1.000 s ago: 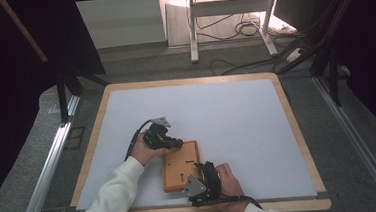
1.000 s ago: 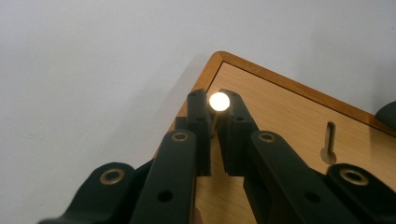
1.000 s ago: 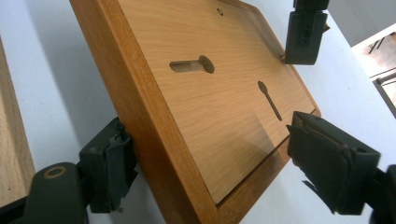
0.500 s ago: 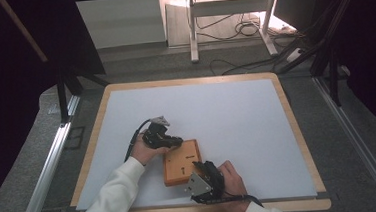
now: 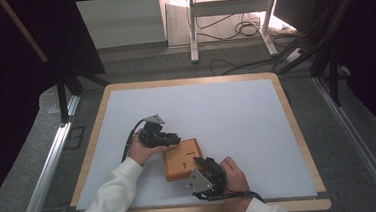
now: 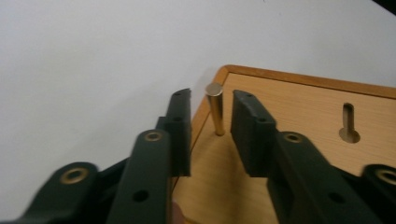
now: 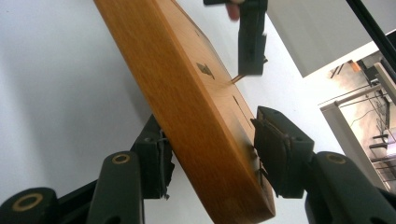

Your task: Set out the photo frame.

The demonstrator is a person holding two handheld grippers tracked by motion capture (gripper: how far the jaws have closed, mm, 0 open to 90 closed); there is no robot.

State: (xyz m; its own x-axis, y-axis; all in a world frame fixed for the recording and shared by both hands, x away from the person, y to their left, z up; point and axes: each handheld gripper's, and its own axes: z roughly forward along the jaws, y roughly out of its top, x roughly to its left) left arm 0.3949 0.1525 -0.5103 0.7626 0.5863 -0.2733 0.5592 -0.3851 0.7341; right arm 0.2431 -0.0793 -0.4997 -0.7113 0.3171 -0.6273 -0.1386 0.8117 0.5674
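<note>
The left tongs [image 6: 211,135], just opening, are standing apart around the brass pin [image 6: 215,108] in the wooden board [image 6: 299,116]. The right tongs [image 7: 212,154], just closing, are straddling the board's edge at lower centre; contact is unclear.

Smooth varnished wooden board [image 6: 299,135], shiny brass pin [image 6: 215,108], matt white tabletop [image 5: 226,113].

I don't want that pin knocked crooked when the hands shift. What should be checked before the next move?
1. Brass pin stands upright in its hole near the corner of the wooden board: ok.
2. Left gripper has let go: its jaws have just been opening, with a gap showing between each finger and the pin: ok.
3. Right gripper straddles the board's edge; jaws have just been closing: ok. Whether both fingers press firmly: cannot tell.
4. Board lies flat on the white mat: cannot tell.
5. Keyhole slot free of anything: ok.
</note>
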